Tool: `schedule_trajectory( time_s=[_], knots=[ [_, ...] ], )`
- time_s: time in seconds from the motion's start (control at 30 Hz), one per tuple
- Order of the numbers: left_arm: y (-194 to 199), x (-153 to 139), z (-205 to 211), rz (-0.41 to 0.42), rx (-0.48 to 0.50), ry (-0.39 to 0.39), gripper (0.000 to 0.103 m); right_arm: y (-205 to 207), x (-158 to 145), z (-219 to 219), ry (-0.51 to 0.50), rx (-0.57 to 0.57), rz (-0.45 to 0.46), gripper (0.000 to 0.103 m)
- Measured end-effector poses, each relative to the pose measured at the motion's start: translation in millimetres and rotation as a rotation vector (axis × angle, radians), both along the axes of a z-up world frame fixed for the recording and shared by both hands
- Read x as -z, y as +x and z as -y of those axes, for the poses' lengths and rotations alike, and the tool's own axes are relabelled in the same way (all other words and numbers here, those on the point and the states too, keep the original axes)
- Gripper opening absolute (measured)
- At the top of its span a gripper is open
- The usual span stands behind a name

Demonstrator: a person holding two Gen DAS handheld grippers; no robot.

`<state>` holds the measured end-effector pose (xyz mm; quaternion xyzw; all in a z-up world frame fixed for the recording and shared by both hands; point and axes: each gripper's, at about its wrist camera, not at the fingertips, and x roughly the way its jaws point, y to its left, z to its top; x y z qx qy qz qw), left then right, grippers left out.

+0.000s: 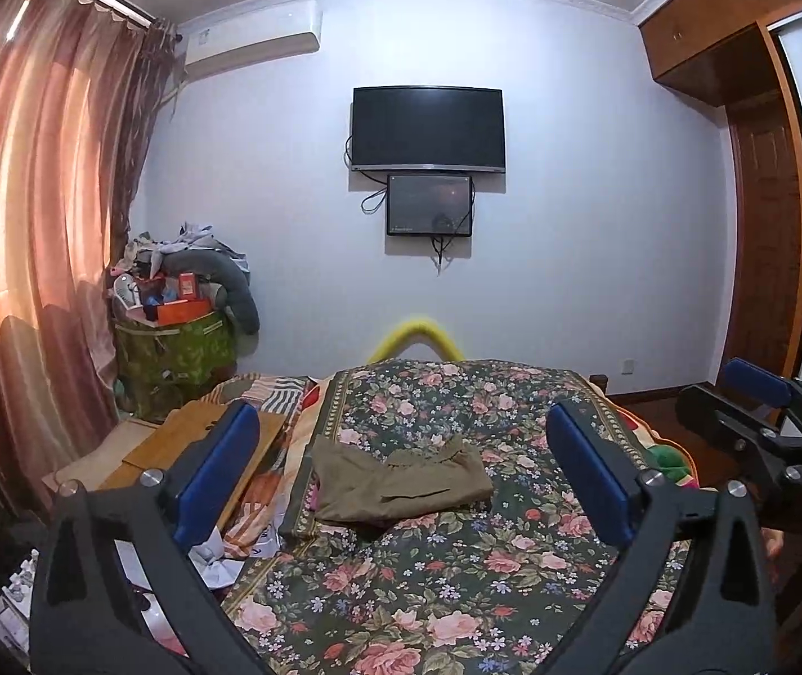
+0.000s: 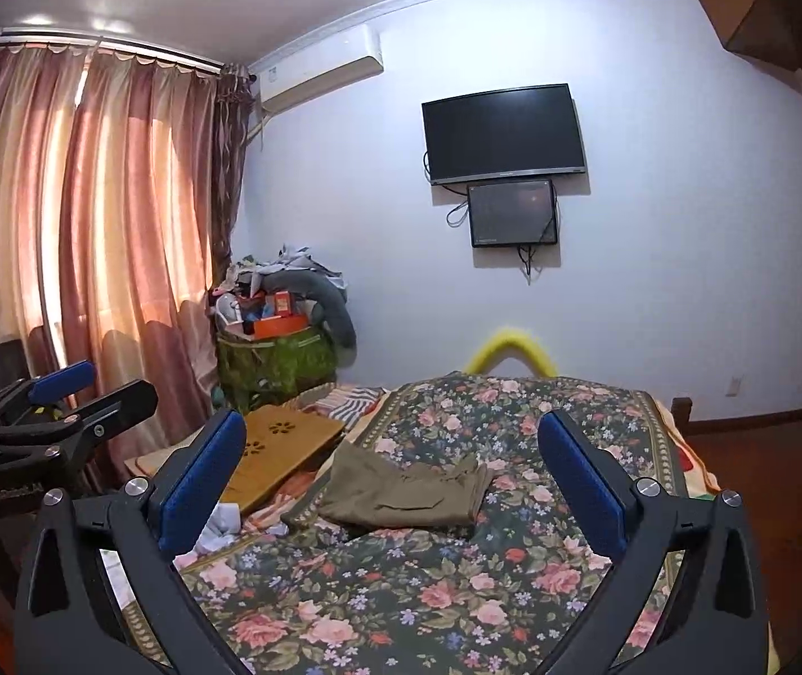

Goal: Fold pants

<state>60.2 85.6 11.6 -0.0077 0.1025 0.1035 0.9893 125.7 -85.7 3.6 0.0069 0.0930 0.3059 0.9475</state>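
Covering most of the lower view, bed: a bed (image 1: 434, 579) with a dark flowered blanket (image 2: 401, 590) stretched away from both cameras toward the far wall (image 1: 597, 225).
Wall: it was pale and carried a black television (image 1: 428, 129) with a smaller screen (image 1: 430, 205) just under it, and an air conditioner (image 1: 254, 36) high near the left corner.
Curtain: a pink curtain (image 1: 46, 236) hung along the left side, with daylight behind it.
Wardrobe: brown wooden cupboards (image 1: 738, 56) stood at the right edge of the left wrist view.
Pile in the corner: a green bag (image 2: 274, 363) full of boxes and clothes stood between the curtain and the bed.
Wooden board: a light wooden board (image 2: 282, 450) lay on the left part of the bed, near the pants.
Pants, place: the olive pants (image 1: 401, 481) lay on the blanket, in the middle of the bed, well ahead of both grippers and touching neither.
Pants, shape: they were folded into a compact, rather wide packet.
Pants, long axis: it ran left to right across the bed, not along it; which end was the waist I could not tell.
Left gripper: the left gripper (image 1: 401, 469) had its blue pads wide apart, and nothing was between them.
Right gripper: the right gripper (image 2: 392, 475) stood also wide apart and empty, beside the left one.
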Motion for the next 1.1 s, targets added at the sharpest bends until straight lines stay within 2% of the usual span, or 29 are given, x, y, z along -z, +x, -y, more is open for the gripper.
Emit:
schedule_trajectory(
  time_s=[1.1],
  knots=[
    [8.2, 8.6, -4.8, -0.025, 0.004, -0.017, 0.103, 3.6, -0.4, -1.0, -0.023, 0.011, -0.023, 0.103]
  ],
)
